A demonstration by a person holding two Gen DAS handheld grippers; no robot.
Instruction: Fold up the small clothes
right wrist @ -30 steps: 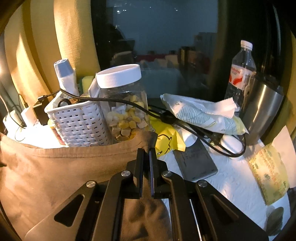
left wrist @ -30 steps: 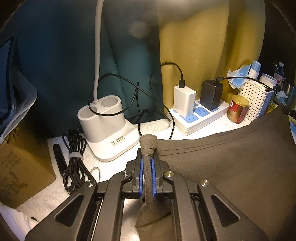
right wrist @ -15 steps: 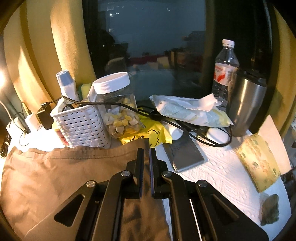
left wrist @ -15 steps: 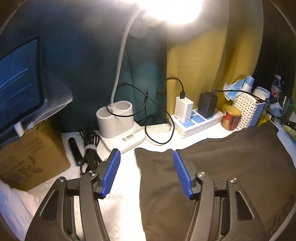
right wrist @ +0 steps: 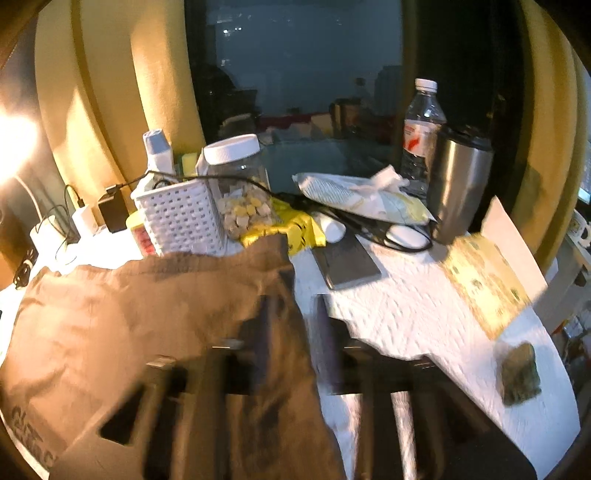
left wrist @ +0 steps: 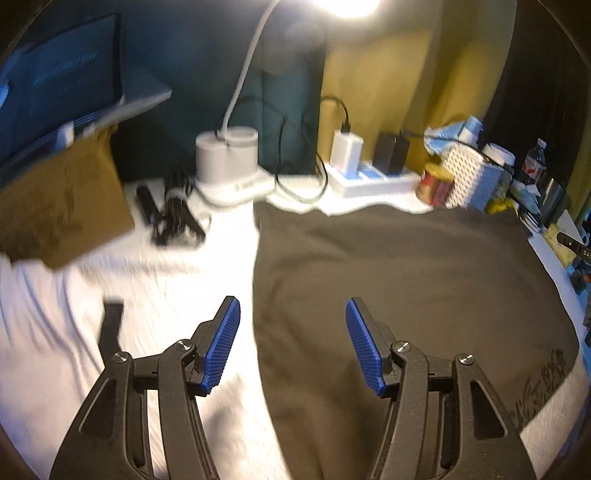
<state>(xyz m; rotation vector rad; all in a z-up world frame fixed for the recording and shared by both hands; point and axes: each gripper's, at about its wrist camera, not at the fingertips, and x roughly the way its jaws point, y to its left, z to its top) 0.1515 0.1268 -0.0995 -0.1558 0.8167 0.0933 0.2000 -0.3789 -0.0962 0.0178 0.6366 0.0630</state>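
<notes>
Where lamplight falls, seemingly white tablecloth.

Yellow curtains — dark window.

white-covered table, dark garment flat

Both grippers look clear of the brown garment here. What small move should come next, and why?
Probably bring both grippers down to the garment's near corners for the next fold. It lies flat on the white cover, far edge against the basket. The left gripper is open and empty over the garment's left edge; the right gripper's jaws are opening, blurred, the right edge between them, unpinched.
</notes>
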